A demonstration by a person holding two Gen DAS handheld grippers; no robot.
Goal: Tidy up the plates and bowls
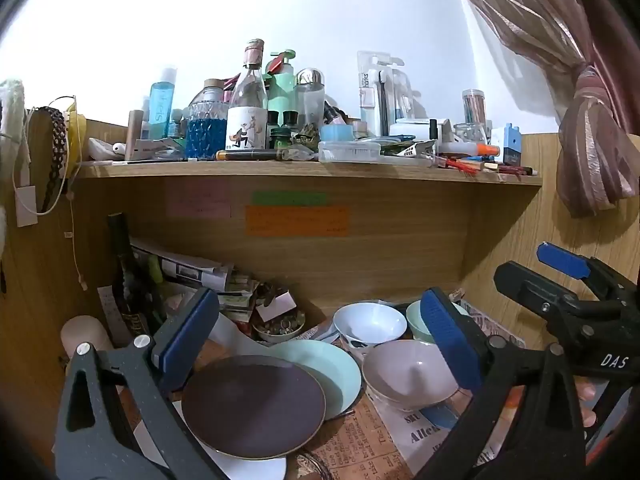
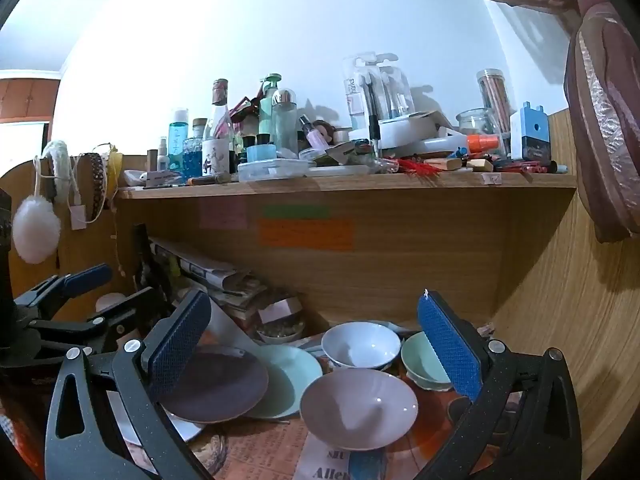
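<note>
On the newspaper-covered desk lie a dark purple plate (image 1: 254, 406) (image 2: 214, 386), a pale green plate (image 1: 324, 372) (image 2: 286, 378) partly under it, and a white plate (image 1: 256, 466) beneath. To the right stand a pink bowl (image 1: 408, 372) (image 2: 358, 406), a white bowl (image 1: 370, 324) (image 2: 360, 344) and a green bowl (image 1: 416, 322) (image 2: 424, 364). My left gripper (image 1: 320, 344) is open and empty above the plates; it also shows in the right wrist view (image 2: 100, 292). My right gripper (image 2: 316, 352) is open and empty above the bowls; it also shows in the left wrist view (image 1: 532, 272).
A wooden shelf (image 1: 304, 172) (image 2: 344, 186) crowded with bottles and stationery overhangs the desk. Folded papers (image 1: 188, 272), a dark bottle (image 1: 124, 272) and a small dish of trinkets (image 1: 278, 328) sit at the back left. A curtain (image 1: 592, 136) hangs at the right.
</note>
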